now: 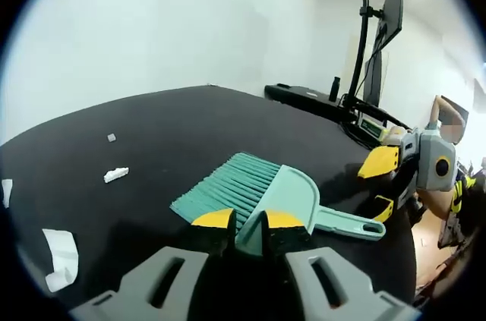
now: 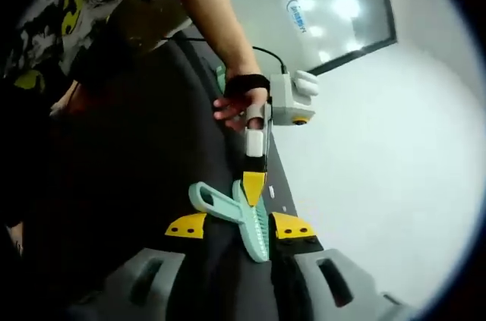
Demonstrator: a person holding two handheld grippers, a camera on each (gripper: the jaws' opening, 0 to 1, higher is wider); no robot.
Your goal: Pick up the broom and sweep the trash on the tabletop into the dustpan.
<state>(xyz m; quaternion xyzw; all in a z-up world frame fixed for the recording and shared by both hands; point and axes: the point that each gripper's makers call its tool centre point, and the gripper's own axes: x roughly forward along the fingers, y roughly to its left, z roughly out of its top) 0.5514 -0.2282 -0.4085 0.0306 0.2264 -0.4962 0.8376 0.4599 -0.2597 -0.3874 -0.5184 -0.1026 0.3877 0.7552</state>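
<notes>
1. Broom (image 1: 228, 184) and dustpan (image 1: 292, 196) lie nested together on the black table (image 1: 152, 124), bristles pointing left in the left gripper view, handle (image 1: 349, 224) running right.
2. Left gripper (image 1: 248, 221) has its jaws closed narrowly on the dustpan's near rim.
3. Right gripper (image 2: 239, 226) has jaws spread wide either side of the teal handle (image 2: 220, 206), not clamping it.
4. White trash scraps (image 1: 115, 174) lie well left of the bristles.
5. Nothing can be made out inside the dustpan; the broom covers it.
</notes>
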